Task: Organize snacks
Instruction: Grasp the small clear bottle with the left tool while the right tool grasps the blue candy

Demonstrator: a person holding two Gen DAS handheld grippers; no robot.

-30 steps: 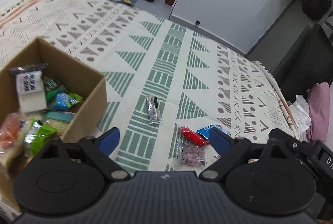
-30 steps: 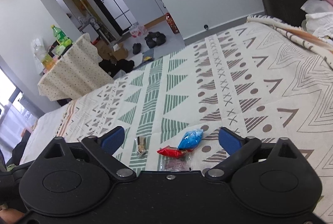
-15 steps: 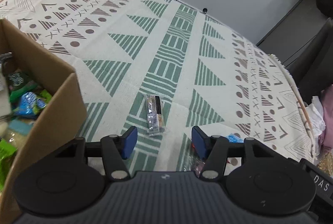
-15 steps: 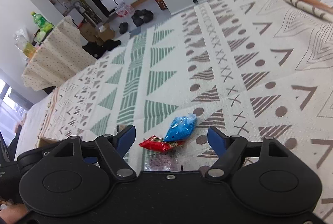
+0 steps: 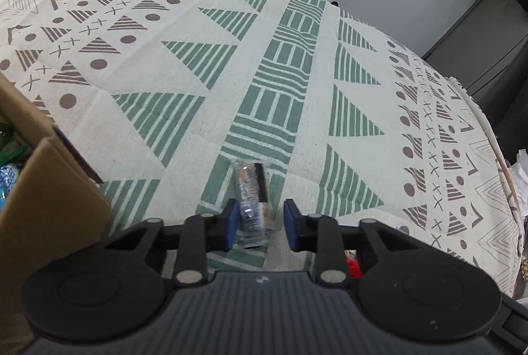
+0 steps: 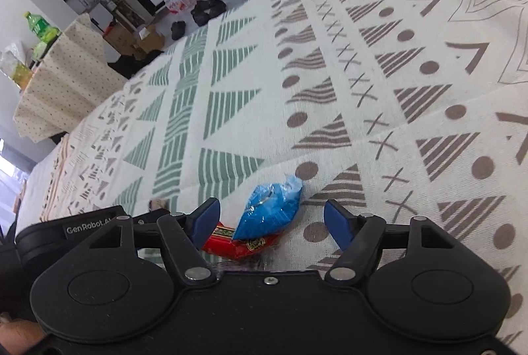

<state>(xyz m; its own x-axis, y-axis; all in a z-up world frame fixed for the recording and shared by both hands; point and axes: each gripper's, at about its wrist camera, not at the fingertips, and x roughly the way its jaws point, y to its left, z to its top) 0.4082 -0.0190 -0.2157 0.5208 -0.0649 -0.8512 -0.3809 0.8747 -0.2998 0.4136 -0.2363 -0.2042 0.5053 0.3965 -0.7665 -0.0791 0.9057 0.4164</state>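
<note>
Fingers parted on both grippers, each straddling a light, crinkly wrapped snack on the patterned bedspread [image 5: 184,81].
Left gripper [image 5: 259,223] brackets the clear-wrapped bar [image 5: 252,201] at lower center; pinch across its stiffer middle. Right gripper [image 6: 270,218] frames the soft, slippery blue packet [image 6: 269,213] overlapping a red packet [image 6: 237,246]; cardboard box [image 5: 43,190] waits at left.

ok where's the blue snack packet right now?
In the right wrist view the blue packet lies on the patterned cloth between the right gripper's open fingers, its near end overlapping the red wrapper.
</note>
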